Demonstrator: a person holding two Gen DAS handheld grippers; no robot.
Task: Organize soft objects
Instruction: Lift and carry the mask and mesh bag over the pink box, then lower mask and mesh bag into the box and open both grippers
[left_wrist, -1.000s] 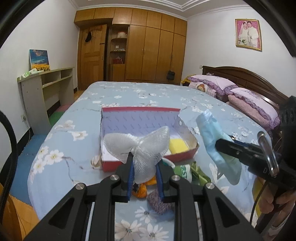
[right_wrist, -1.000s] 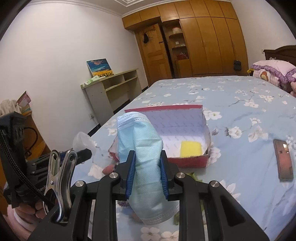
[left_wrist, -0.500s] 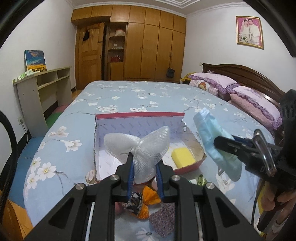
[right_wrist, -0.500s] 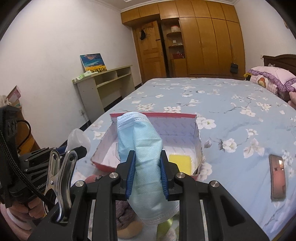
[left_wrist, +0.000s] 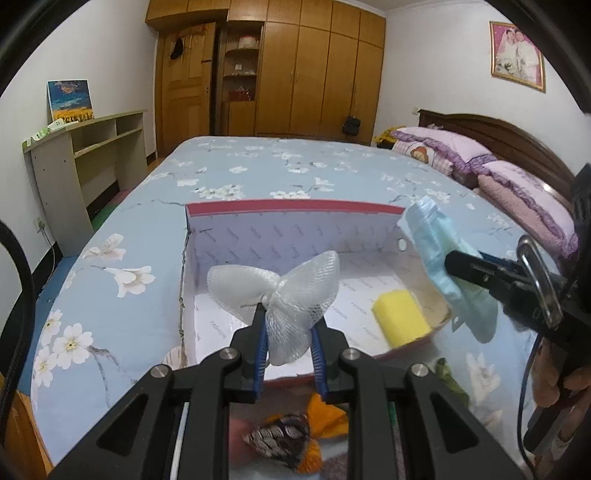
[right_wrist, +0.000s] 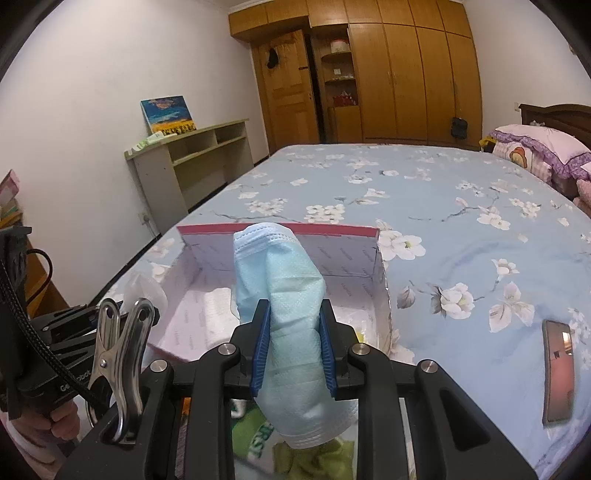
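Note:
My left gripper (left_wrist: 287, 317) is shut on a white foam net sleeve (left_wrist: 280, 291) and holds it above the near edge of the open red box (left_wrist: 295, 205). A yellow sponge (left_wrist: 400, 322) lies inside the box at the right. My right gripper (right_wrist: 294, 318) is shut on a light blue face mask (right_wrist: 280, 280) over the box (right_wrist: 280, 228); it shows from the side in the left wrist view (left_wrist: 448, 266). The left gripper shows at the left of the right wrist view (right_wrist: 144, 295).
The box sits on a blue floral bed (left_wrist: 258, 162). An orange patterned soft item (left_wrist: 295, 435) and a green packet (right_wrist: 258, 439) lie on the bed below the grippers. A phone (right_wrist: 559, 363) lies to the right. Pillows (left_wrist: 517, 192) are at the far right.
Both grippers have moved forward and up over the box with their loads. The box now lies nearer and lower in both views.

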